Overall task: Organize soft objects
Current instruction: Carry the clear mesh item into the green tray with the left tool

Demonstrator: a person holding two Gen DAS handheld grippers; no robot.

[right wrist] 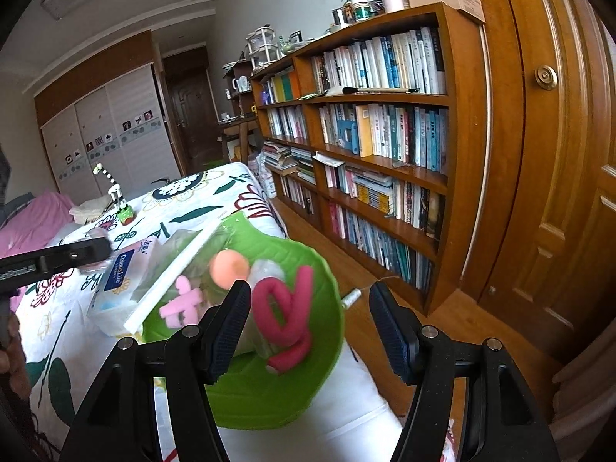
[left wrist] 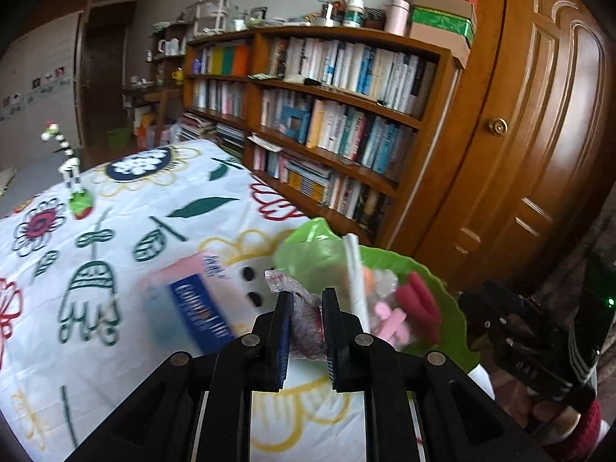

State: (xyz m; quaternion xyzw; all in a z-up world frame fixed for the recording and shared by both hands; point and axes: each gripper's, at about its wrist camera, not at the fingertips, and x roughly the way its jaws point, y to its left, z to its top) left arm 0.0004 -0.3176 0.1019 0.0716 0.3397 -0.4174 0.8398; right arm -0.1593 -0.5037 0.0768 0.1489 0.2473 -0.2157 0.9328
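A green leaf-shaped bowl (right wrist: 319,327) sits at the bed's near right corner; it also shows in the left wrist view (left wrist: 450,308). It holds a red foam loop (right wrist: 288,308), a pink foam piece (right wrist: 181,304), an orange ball (right wrist: 229,265) and a white stick (right wrist: 173,269). My left gripper (left wrist: 307,331) is shut on a crinkly clear plastic packet (left wrist: 304,319) just left of the bowl. My right gripper (right wrist: 310,327) is open and empty, over the bowl's right rim. A blue and pink tissue pack (right wrist: 115,277) lies left of the bowl.
The bed has a white flowered cover (left wrist: 115,231). A striped giraffe toy (left wrist: 67,161) stands at its far side. A wooden bookcase (right wrist: 385,146) and a wooden door (right wrist: 558,154) stand to the right across a strip of floor. Folded cloths (right wrist: 92,208) lie by the giraffe.
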